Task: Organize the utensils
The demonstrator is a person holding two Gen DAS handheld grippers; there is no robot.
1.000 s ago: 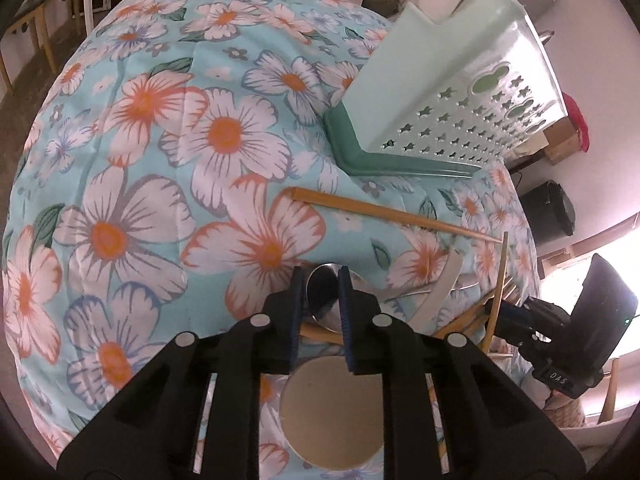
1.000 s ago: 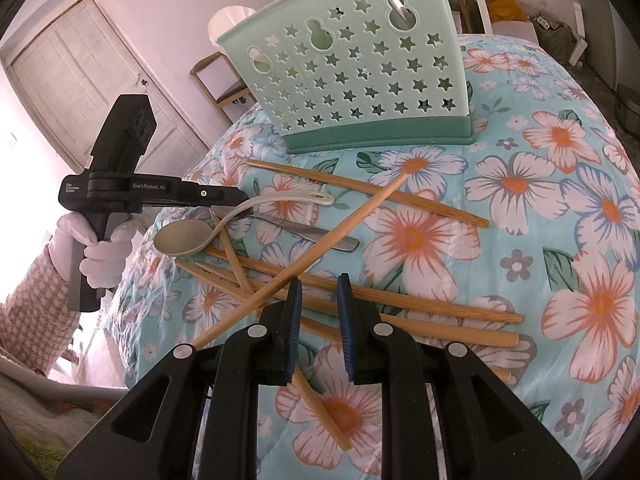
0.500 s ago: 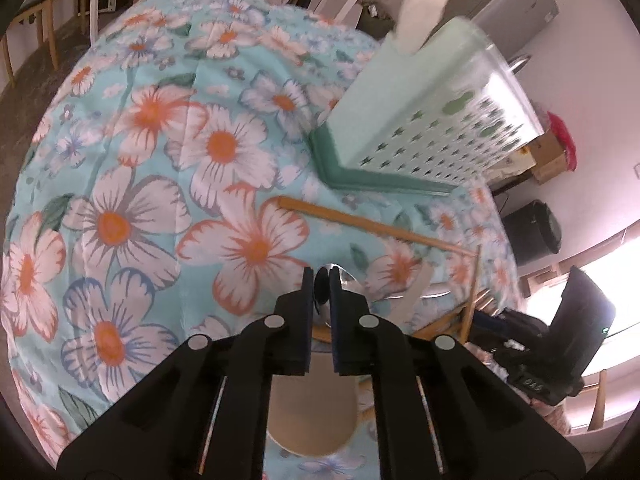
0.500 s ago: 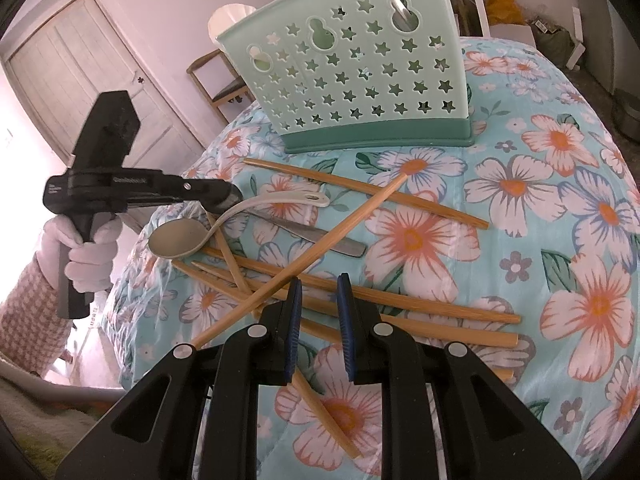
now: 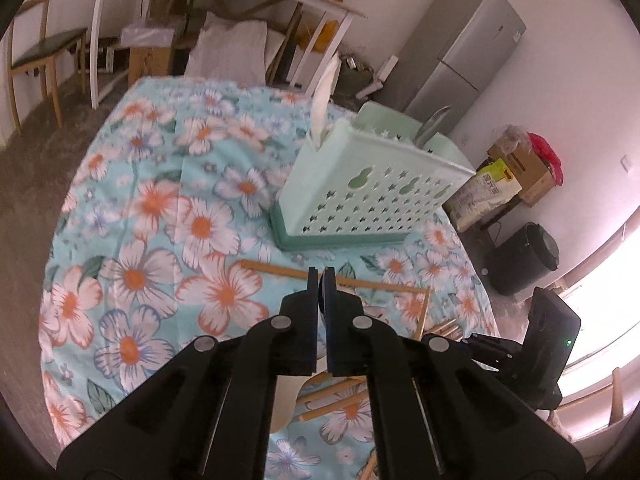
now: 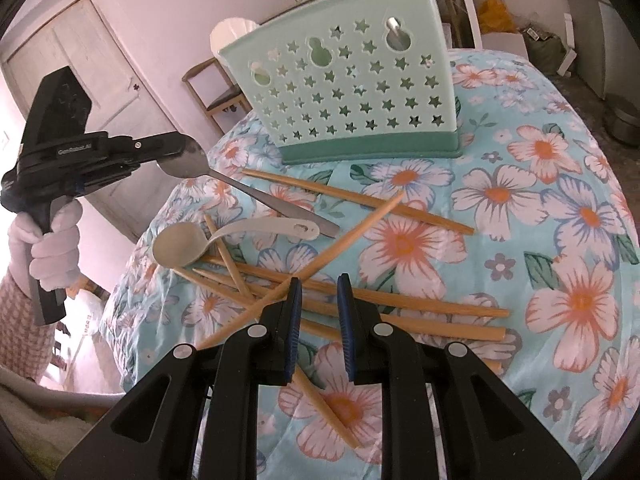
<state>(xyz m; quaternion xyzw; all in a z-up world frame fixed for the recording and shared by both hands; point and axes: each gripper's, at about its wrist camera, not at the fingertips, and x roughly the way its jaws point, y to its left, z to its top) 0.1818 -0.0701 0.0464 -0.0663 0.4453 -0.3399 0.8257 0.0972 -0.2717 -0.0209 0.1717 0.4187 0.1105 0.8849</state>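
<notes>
The left gripper (image 6: 182, 152) is seen in the right wrist view with its fingers pinched on the bowl of a silver metal spoon (image 6: 224, 178); the bowl is raised off the cloth while the handle slopes down to the right, its tip near the handle end of a pale grey plastic ladle-shaped spoon (image 6: 224, 236). In the left wrist view the left fingers (image 5: 310, 292) are pressed almost together, only a thin edge being visible between them. The right gripper (image 6: 318, 320) is held low over a crossed heap of light wooden chopsticks (image 6: 360, 296) – its blue-padded fingers are spread and nothing is gripped between them. The mint-green plastic utensil caddy with star-shaped holes (image 6: 352, 88) is stood upright on the round tabletop covered in a turquoise floral cloth (image 6: 560, 208), behind the loose utensils. A metal utensil and a white one are already lodged in the caddy – their tops rise above its rim
</notes>
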